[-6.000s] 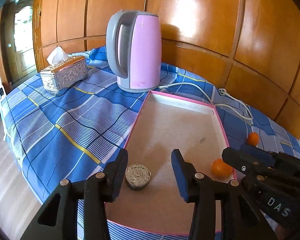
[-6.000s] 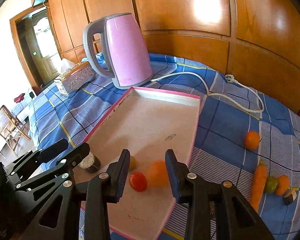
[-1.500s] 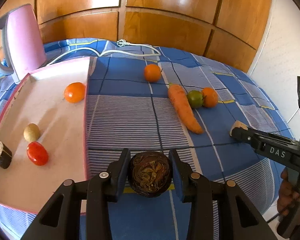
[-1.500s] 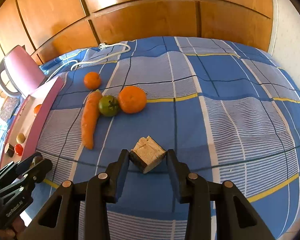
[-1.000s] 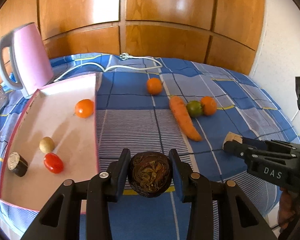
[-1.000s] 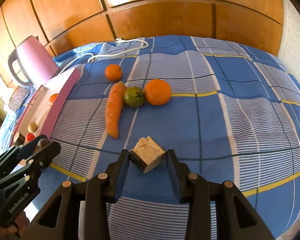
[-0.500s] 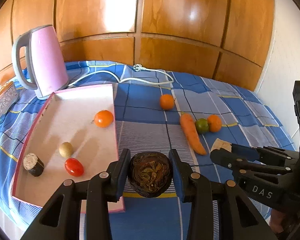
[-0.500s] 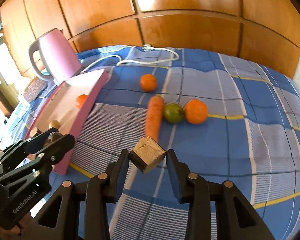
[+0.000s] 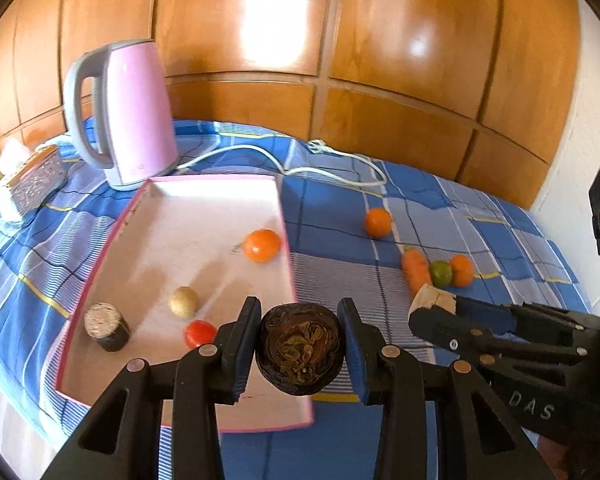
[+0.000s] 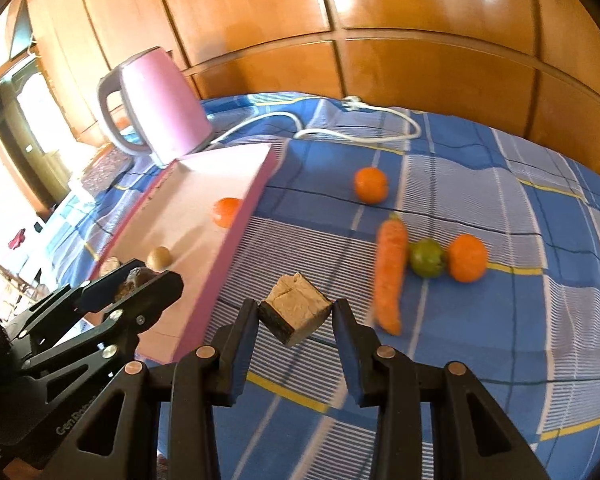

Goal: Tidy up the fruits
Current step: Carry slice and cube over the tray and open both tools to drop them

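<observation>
Now my left gripper (image 9: 300, 344) fingers clench dark round fruit (image 9: 300, 354) beside pink tray (image 9: 112, 240); right gripper (image 10: 296, 320) fingers clench tan cube (image 10: 298, 306) above bed (image 10: 480, 340).

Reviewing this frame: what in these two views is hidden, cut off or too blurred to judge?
- Left wrist view: lower end of the carrot hidden behind the right gripper.
- Left wrist view: tissue box washed out by glare at the left edge.
- Right wrist view: tray contents partly hidden by its near wall and the left gripper.
- Right wrist view: carrot tip motion-blurred.
</observation>
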